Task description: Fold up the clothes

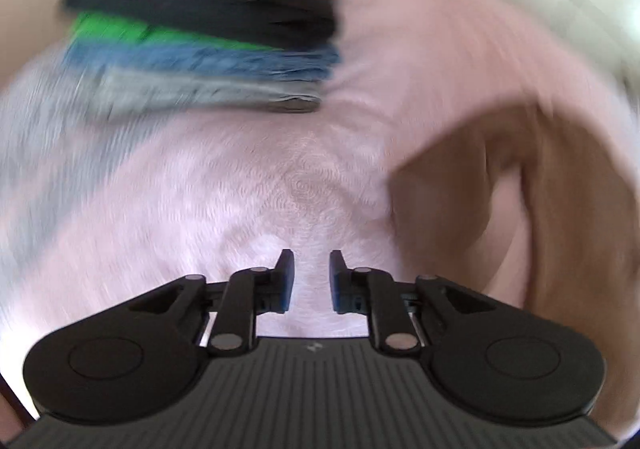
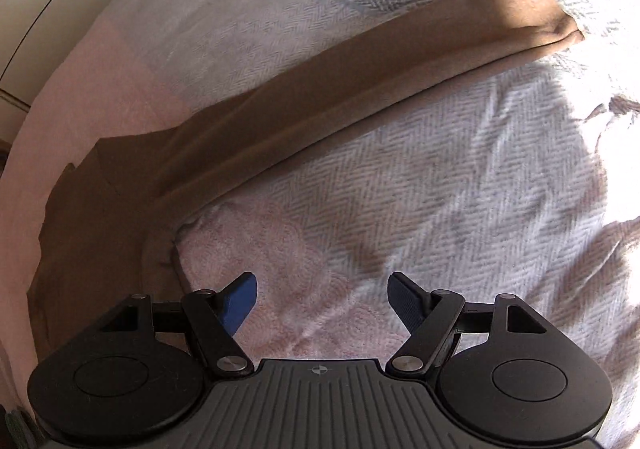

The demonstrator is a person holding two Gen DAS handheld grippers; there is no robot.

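Holding your left gripper [image 1: 312,281] over the pink-and-grey herringbone blanket [image 1: 224,201], you have its blue-padded fingers parted by a narrow gap with nothing between them. Your left wrist view is smeared by motion blur. Toward the blanket's far edge sits a stack of folded clothes [image 1: 208,33]: red on top, then dark grey, green, blue and grey at the bottom. The brown garment [image 1: 520,185] lies to the right of the stack, well apart from your left fingers.

Your right gripper [image 2: 322,299] hangs above the blanket with its tongs spread wide and empty. From there the brown garment stretches as a long folded band toward the blanket's far right corner, its broader part lying just left of your left-hand fingertip [image 2: 240,301]. Whether they touch, you cannot tell.
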